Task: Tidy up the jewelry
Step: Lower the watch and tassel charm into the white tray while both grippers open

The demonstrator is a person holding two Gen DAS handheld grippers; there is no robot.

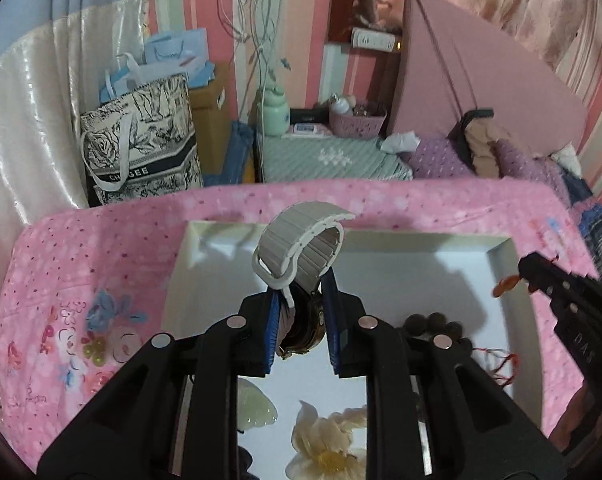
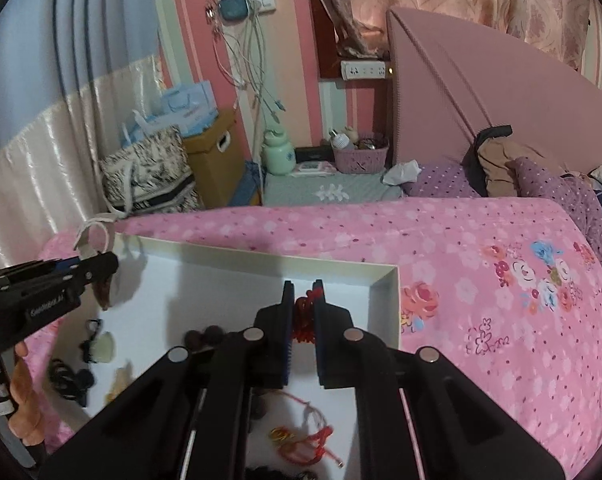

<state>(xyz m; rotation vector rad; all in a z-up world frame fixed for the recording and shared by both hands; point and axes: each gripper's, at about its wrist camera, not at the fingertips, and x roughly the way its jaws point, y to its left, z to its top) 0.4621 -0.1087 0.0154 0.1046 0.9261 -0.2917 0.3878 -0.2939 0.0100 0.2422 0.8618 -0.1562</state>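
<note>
My left gripper point(image 1: 301, 300) is shut on a watch point(image 1: 301, 240) with a grey-beige and white band, held above the white tray point(image 1: 501, 256). It also shows at the left of the right wrist view point(image 2: 101, 266). My right gripper point(image 2: 304, 304) is shut on a red cord bracelet point(image 2: 305, 316) over the tray point(image 2: 385, 292). In the left wrist view it point(image 1: 529, 270) sits at the right with an orange bit point(image 1: 505, 285) at its tip. Dark beads point(image 1: 433, 322), a pale jade piece point(image 2: 105, 346) and red string pieces point(image 2: 305, 440) lie in the tray.
The tray sits on a pink floral bedspread point(image 2: 501, 280). A cream fabric flower point(image 1: 325, 440) lies at the tray's near end. Bags point(image 1: 141, 140), a cardboard box point(image 2: 217, 156) and a nightstand with a basket point(image 2: 361, 156) stand beyond the bed.
</note>
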